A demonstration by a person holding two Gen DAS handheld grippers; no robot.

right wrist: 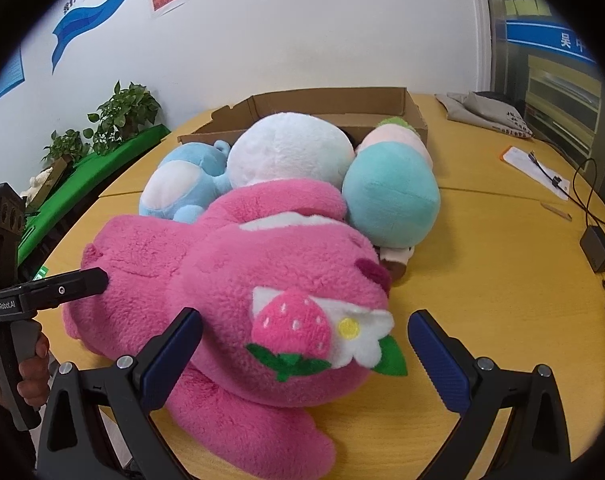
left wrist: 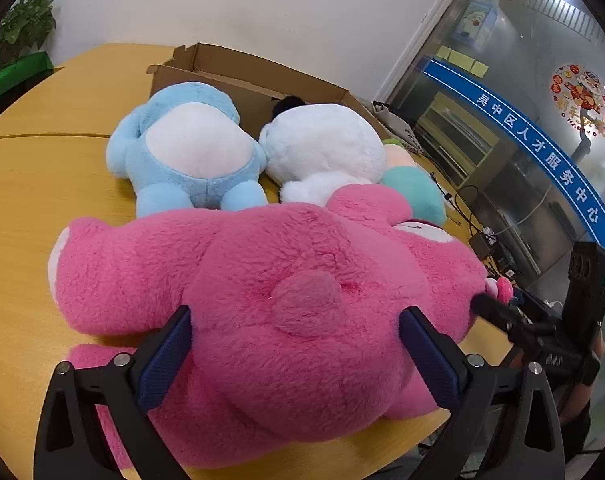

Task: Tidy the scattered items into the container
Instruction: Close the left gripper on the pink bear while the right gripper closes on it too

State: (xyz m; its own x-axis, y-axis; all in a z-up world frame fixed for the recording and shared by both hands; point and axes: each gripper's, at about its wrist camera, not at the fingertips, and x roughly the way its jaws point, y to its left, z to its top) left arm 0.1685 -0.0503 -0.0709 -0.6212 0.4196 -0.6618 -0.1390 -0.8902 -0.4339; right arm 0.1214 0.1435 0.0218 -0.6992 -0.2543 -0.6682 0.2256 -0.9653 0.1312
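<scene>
Jaws wide astride pink plush bear (left wrist: 262, 280)

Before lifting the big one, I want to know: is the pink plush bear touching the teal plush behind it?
Touching. In the right wrist view the pink plush bear presses its raised arm against the teal plush, with no table showing between them.
</scene>
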